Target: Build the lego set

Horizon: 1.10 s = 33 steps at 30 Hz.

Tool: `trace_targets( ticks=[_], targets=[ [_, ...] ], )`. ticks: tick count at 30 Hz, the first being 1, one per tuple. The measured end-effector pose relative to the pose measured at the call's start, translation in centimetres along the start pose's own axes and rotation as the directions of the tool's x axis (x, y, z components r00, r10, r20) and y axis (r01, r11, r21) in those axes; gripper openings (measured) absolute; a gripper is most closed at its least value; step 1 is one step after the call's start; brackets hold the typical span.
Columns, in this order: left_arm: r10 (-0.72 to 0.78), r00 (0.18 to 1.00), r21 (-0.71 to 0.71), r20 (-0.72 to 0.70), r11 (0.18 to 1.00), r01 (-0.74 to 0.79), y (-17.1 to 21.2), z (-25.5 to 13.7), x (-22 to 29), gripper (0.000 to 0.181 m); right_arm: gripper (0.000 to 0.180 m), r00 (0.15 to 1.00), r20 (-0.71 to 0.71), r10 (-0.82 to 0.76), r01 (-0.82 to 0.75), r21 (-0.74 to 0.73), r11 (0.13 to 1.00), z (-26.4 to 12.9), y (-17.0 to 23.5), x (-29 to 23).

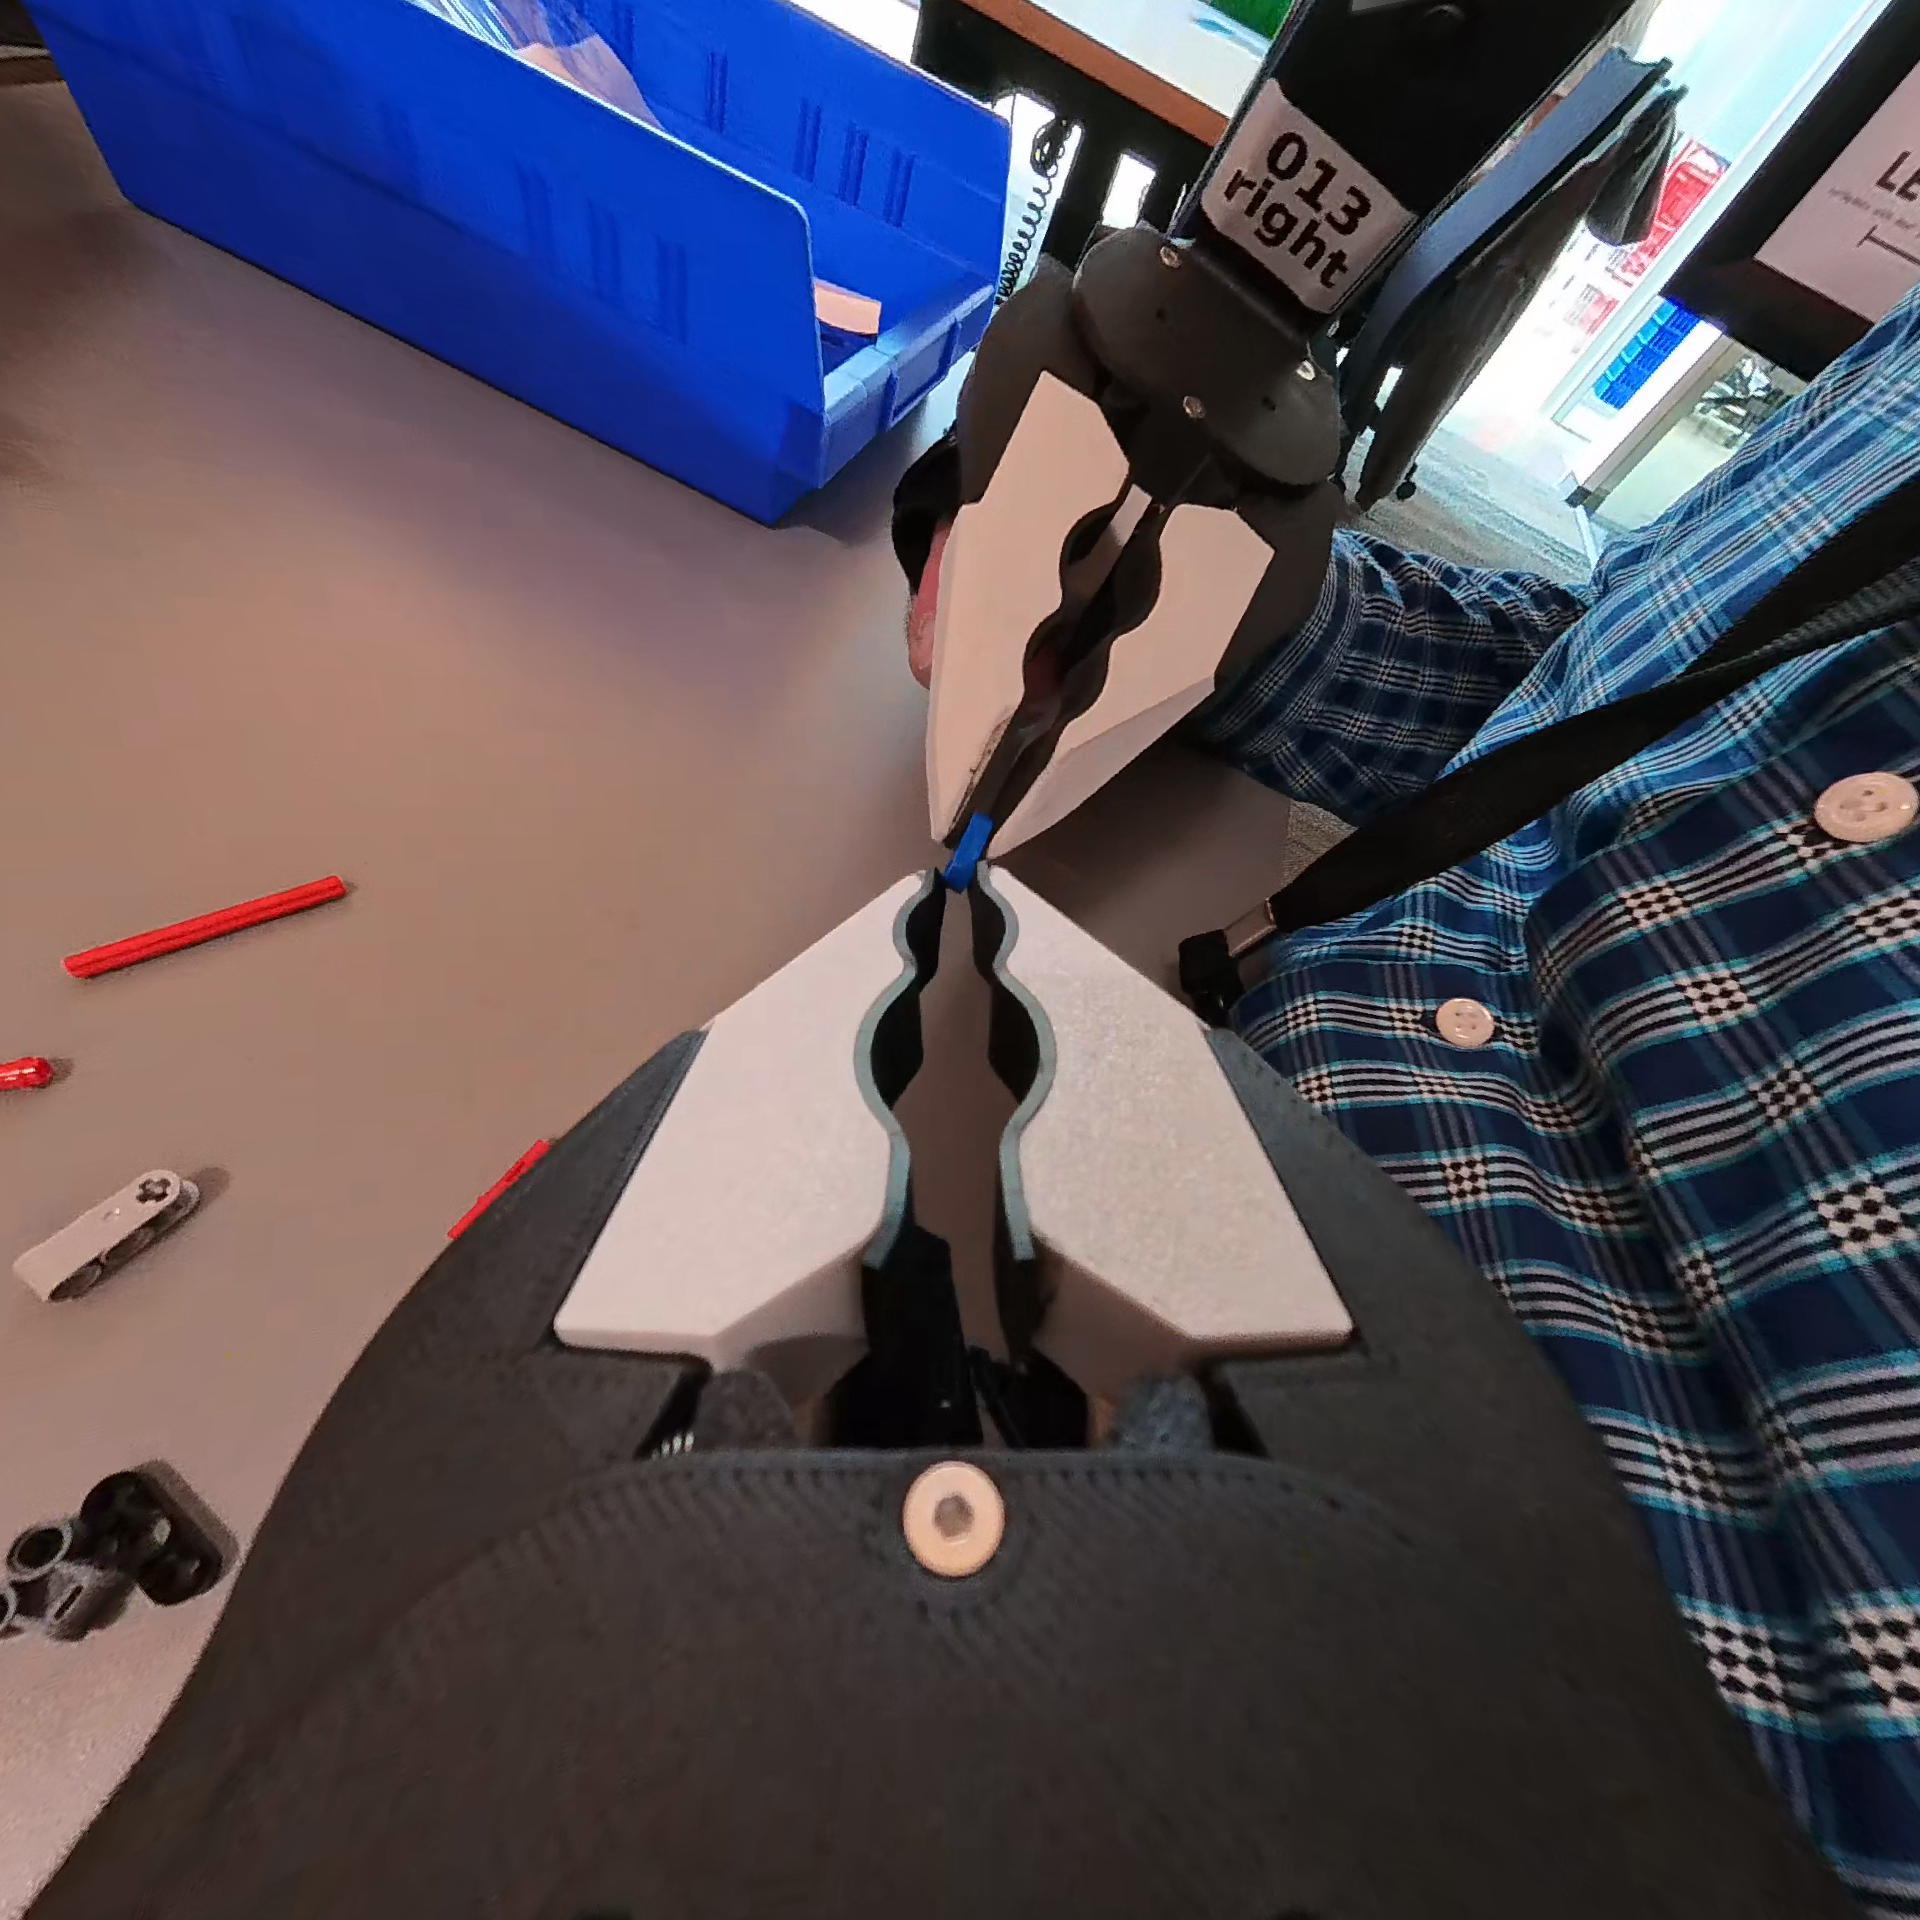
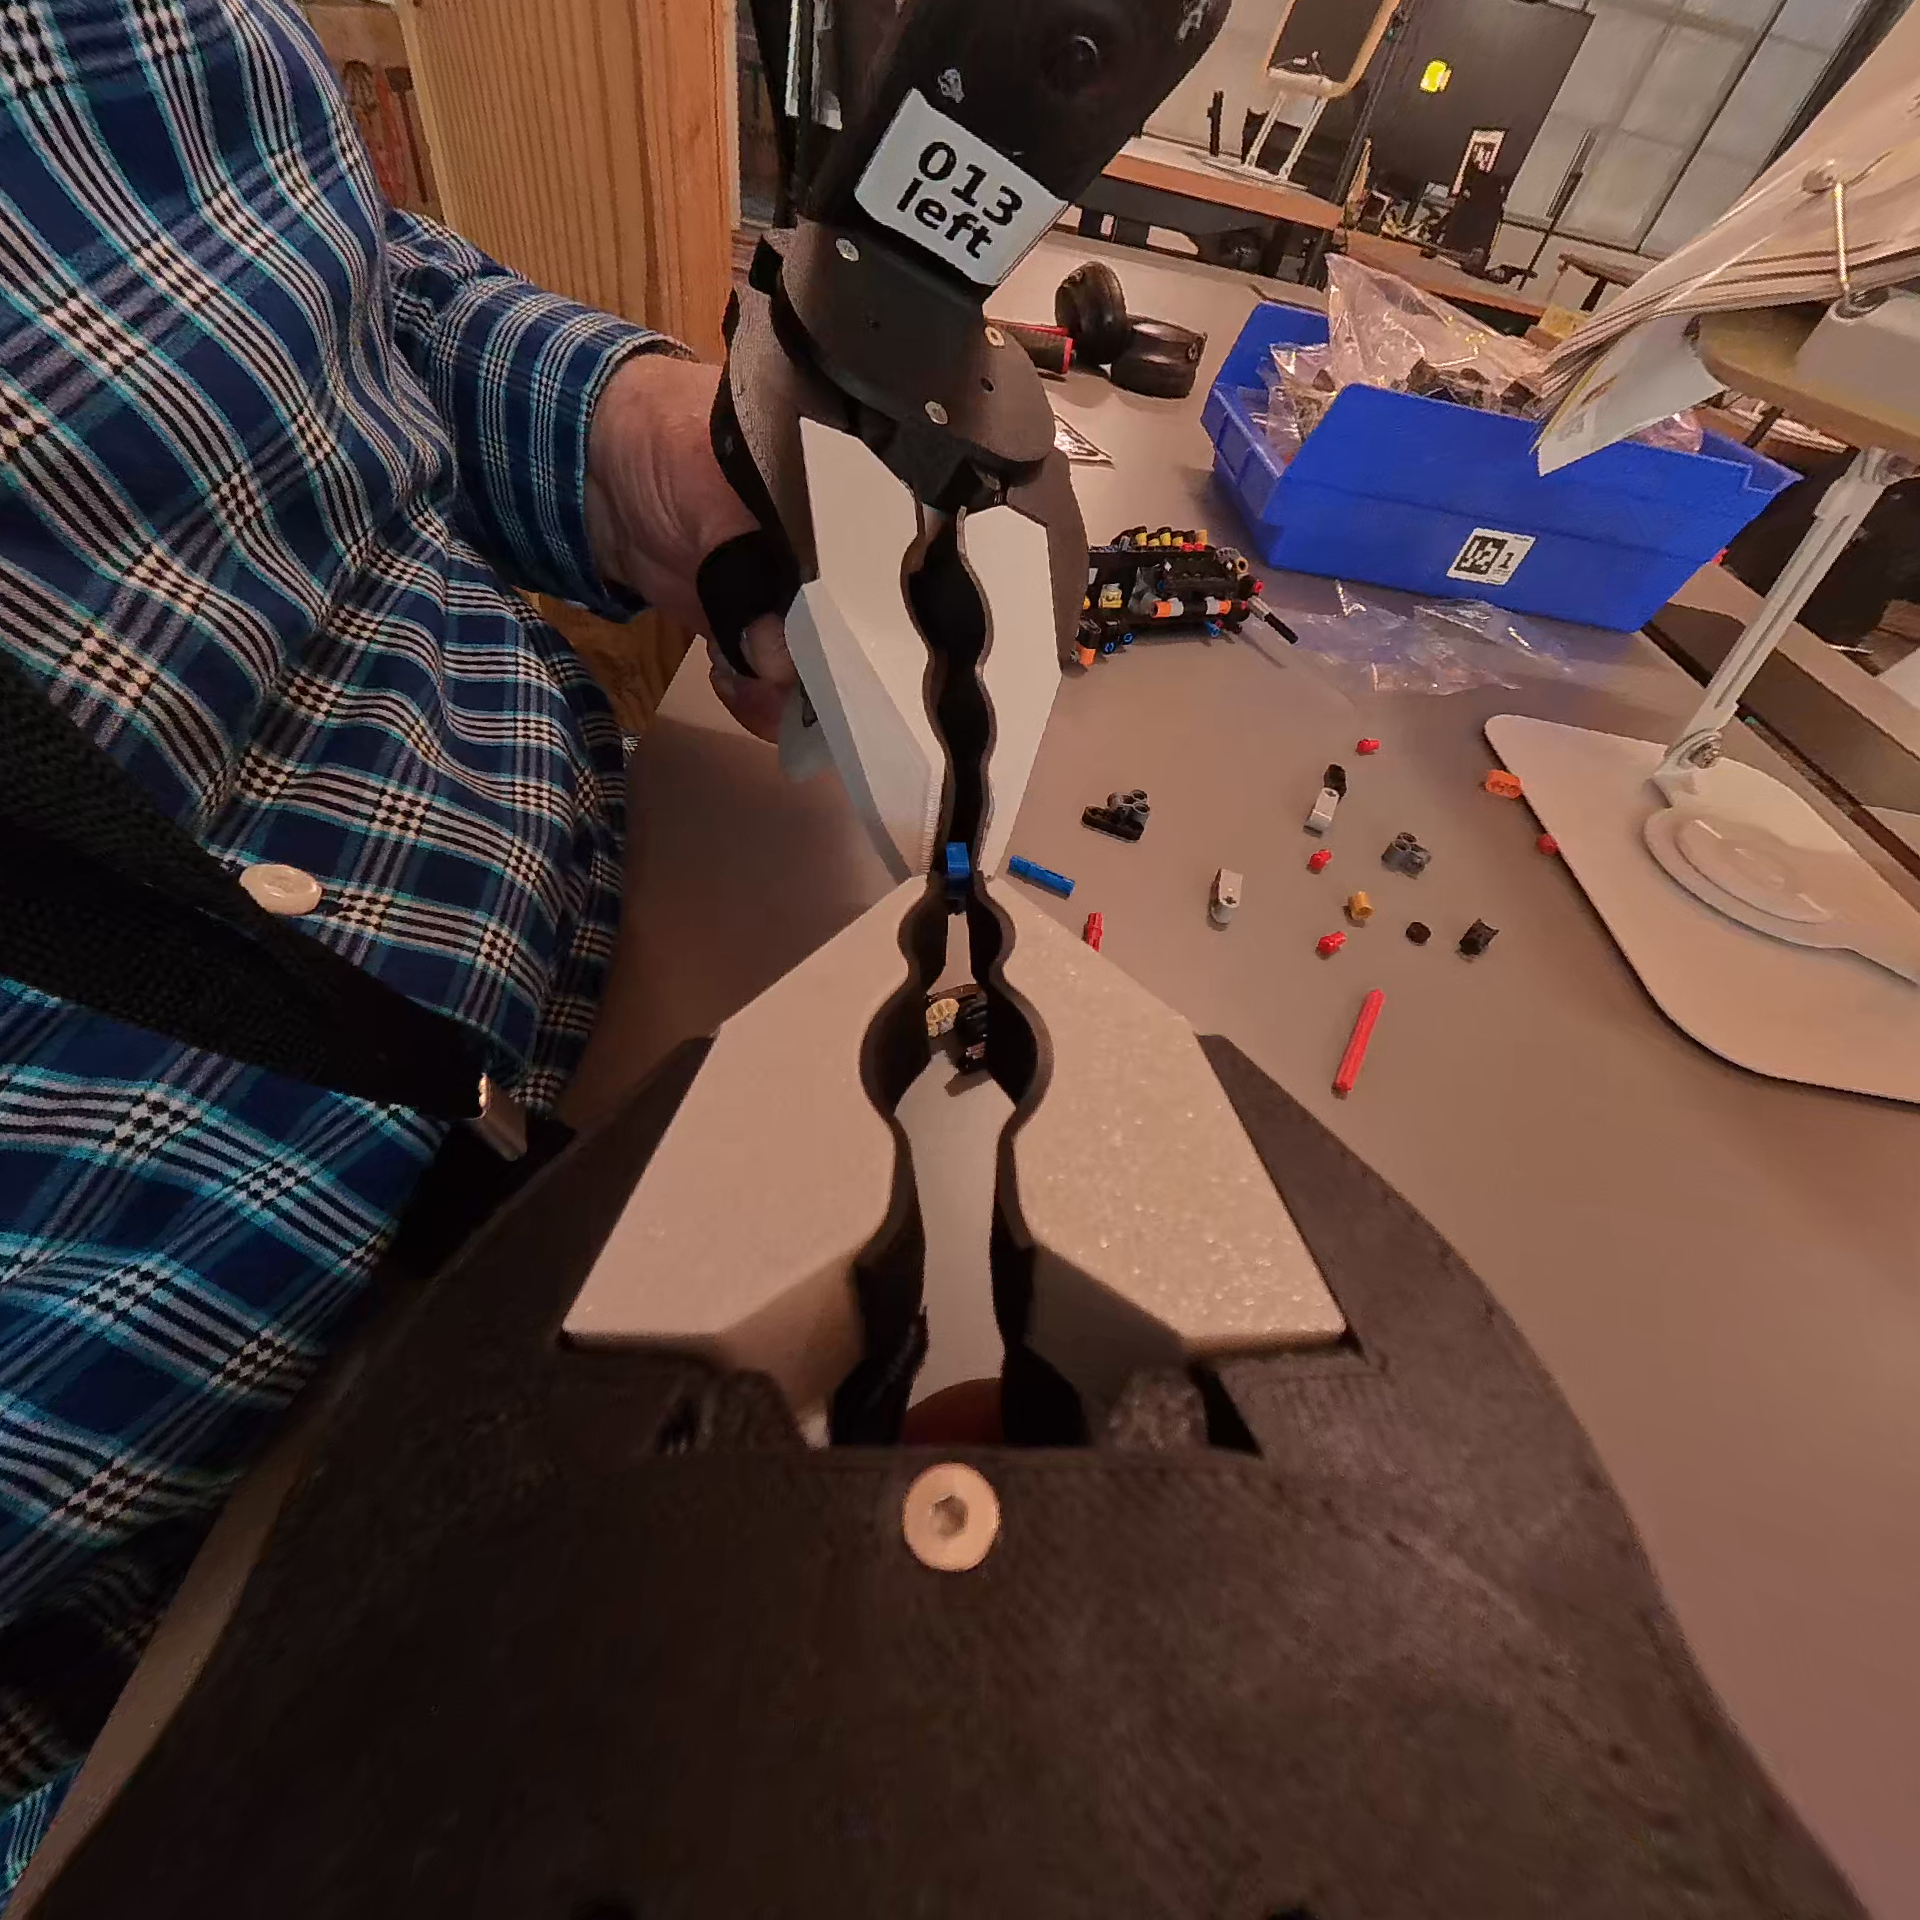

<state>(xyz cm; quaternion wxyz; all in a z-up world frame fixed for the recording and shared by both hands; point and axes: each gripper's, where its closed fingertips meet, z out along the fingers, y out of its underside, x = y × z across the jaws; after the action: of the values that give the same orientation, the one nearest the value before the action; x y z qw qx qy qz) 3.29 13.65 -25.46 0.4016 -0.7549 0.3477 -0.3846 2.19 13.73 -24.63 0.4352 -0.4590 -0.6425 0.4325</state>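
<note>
A small blue pin (image 1: 966, 854) is held in the air between the two grippers, which meet tip to tip above the grey table (image 1: 468, 675). My left gripper (image 1: 961, 883) is shut on its near end. My right gripper (image 1: 979, 823) comes down from above and is shut on its far end. In the right wrist view the same blue pin (image 2: 956, 868) sits between my right gripper (image 2: 956, 896) and the left gripper (image 2: 956, 840). A partly built Lego assembly (image 2: 1164, 592) stands farther back on the table.
A red axle (image 1: 203, 927), a grey beam (image 1: 104, 1236) and a black connector (image 1: 104, 1548) lie at the left. Loose small parts (image 2: 1351, 883), another blue pin (image 2: 1039, 875), a blue bin (image 2: 1455, 499) and a white stand base (image 2: 1766, 935) are at the right. The person's checked shirt (image 1: 1662, 1143) is close by. My two grippers' fingertips are within a few centimetres of each other. The grey beam (image 1: 104, 1236) is about 15 centimetres from both grippers' fingertips. It is also in sight in the right wrist view (image 2: 1223, 887).
</note>
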Motion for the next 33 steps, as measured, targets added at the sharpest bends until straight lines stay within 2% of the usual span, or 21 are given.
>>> trace_targets(
  ticks=[33],
  targets=[
    [0.029, 0.997, -0.009, 0.077, 1.000, -0.028, 0.4, -0.4, -1.0, 0.002, 0.000, 0.998, -0.054, 0.031, -0.031, 0.005, 1.000, -0.4, 0.1, 1.3]
  ],
)
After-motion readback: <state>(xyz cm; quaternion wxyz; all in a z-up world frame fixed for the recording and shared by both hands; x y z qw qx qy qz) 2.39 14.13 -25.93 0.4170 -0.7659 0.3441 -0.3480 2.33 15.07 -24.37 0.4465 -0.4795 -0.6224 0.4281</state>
